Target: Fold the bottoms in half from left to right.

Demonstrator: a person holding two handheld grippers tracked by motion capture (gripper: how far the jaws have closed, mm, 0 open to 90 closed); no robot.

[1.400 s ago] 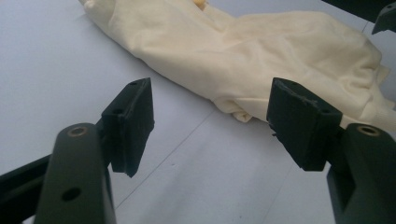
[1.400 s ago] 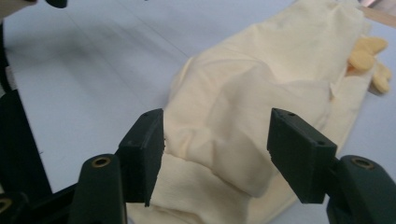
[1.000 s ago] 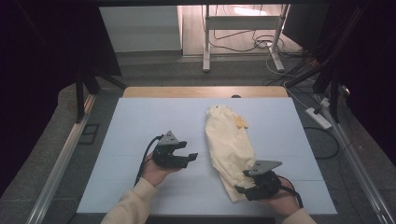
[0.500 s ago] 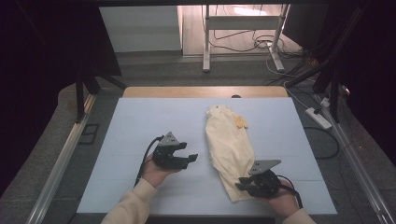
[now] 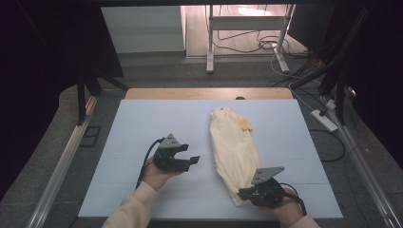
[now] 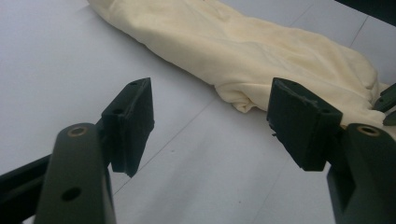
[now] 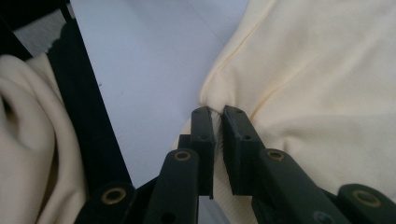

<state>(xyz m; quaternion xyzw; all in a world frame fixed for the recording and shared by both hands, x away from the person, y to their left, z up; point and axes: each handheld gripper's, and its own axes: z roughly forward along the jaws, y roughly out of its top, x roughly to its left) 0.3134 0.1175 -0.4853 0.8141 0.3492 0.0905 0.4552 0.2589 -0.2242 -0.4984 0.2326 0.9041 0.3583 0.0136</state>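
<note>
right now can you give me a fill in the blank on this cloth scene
1. The pale yellow cloth lies on the ____ table top.
2. The right tongs are pinched on the cloth's ____.
3. The left tongs stand ____, with nothing between them.

Missing words: white; edge; open

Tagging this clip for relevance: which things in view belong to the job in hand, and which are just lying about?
In the job:
cream garment
right gripper, jaws just closed, pinching the garment's edge
left gripper, open beside it

Lying about:
power strip
floor cables
</note>
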